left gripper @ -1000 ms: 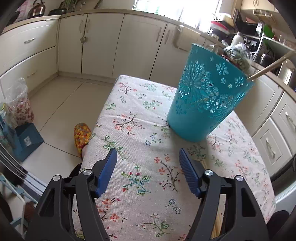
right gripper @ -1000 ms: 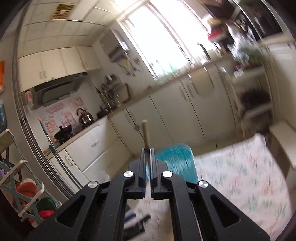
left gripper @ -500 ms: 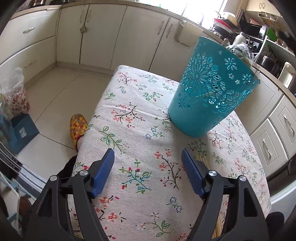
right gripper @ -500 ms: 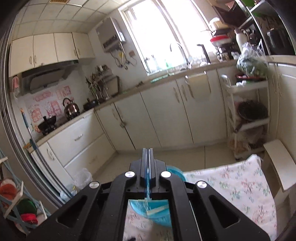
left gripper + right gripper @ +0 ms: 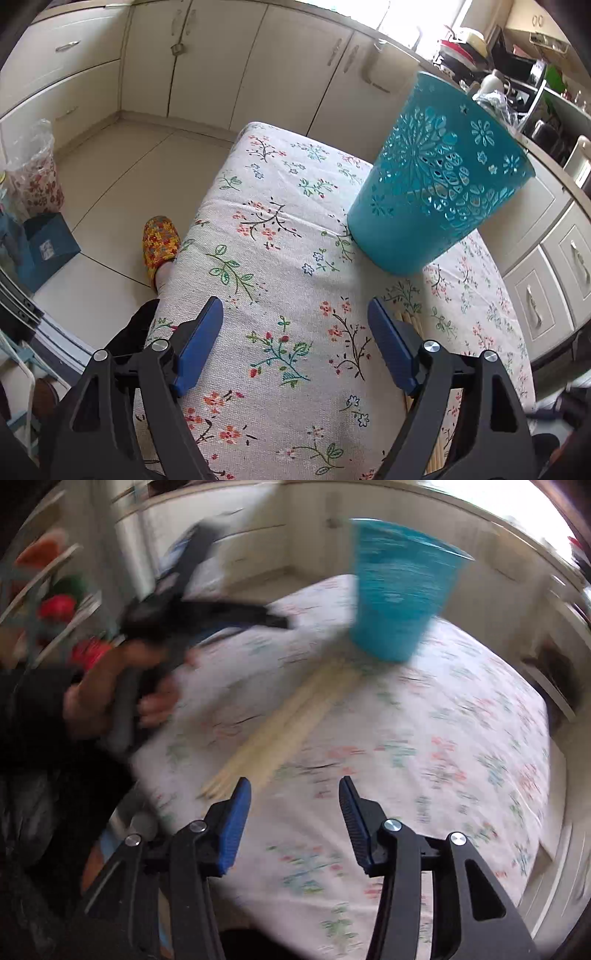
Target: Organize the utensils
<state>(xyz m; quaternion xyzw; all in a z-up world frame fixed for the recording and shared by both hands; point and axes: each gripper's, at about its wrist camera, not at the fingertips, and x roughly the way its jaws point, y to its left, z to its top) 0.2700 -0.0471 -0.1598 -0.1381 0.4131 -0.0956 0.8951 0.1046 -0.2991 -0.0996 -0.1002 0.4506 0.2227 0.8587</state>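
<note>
Left gripper [image 5: 295, 325]: fingers spread wide over the floral-clothed worktop [image 5: 258, 229], nothing between them; they have just been opening further. Its right finger [image 5: 391, 347] partly covers the near ends of the wooden chopsticks [image 5: 408, 318] lying flat on the cloth.

Right gripper [image 5: 295, 805]: fingers parted about halfway, having just been opening, with only bare cloth between them. This view is blurred, so fine detail is uncertain.

Chopsticks: in the right wrist view they lie as a loose bundle, running diagonally from just beside the right gripper's left finger [image 5: 236, 823] up toward the foot of the teal basket [image 5: 432, 177]. Whether the far ends touch the basket cannot be told.

Teal basket: upright on the worktop, perforated floral wall, beyond both grippers.

A hand [image 5: 110, 690] grips the left gripper's handle at the worktop's left edge.
</note>
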